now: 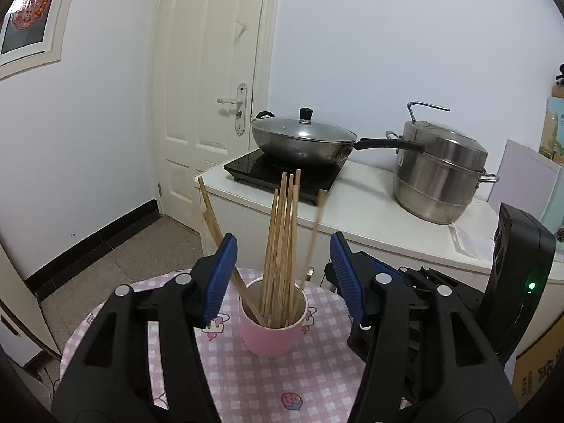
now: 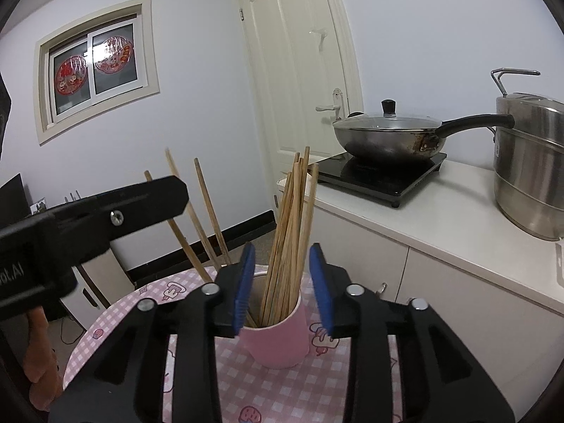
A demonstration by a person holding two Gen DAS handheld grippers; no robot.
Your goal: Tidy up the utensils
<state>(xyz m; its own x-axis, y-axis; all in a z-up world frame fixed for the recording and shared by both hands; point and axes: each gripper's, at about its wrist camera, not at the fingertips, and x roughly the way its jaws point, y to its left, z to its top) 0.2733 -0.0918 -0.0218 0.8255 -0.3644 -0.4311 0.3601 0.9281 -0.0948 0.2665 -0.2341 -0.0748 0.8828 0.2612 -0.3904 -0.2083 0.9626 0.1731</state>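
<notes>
A pink cup point(image 1: 271, 335) stands on a small round table with a pink checked cloth point(image 1: 282, 380). Several wooden chopsticks point(image 1: 280, 239) stand upright in it; a few lean out to the left. One chopstick point(image 1: 313, 232) on the cup's right side is blurred. My left gripper point(image 1: 282, 278) is open and empty, its blue pads either side of the cup. In the right wrist view the same cup point(image 2: 278, 342) holds the chopsticks point(image 2: 292, 232). My right gripper point(image 2: 282, 285) is open and empty around the bundle. The left gripper's black body point(image 2: 88, 218) shows at the left.
A white counter point(image 1: 370, 211) behind the table carries a black induction hob point(image 1: 282, 172) with a lidded wok point(image 1: 303, 137) and a steel steamer pot point(image 1: 440, 172). A black device point(image 1: 518, 275) stands at the right. A white door point(image 1: 211, 70) is beyond.
</notes>
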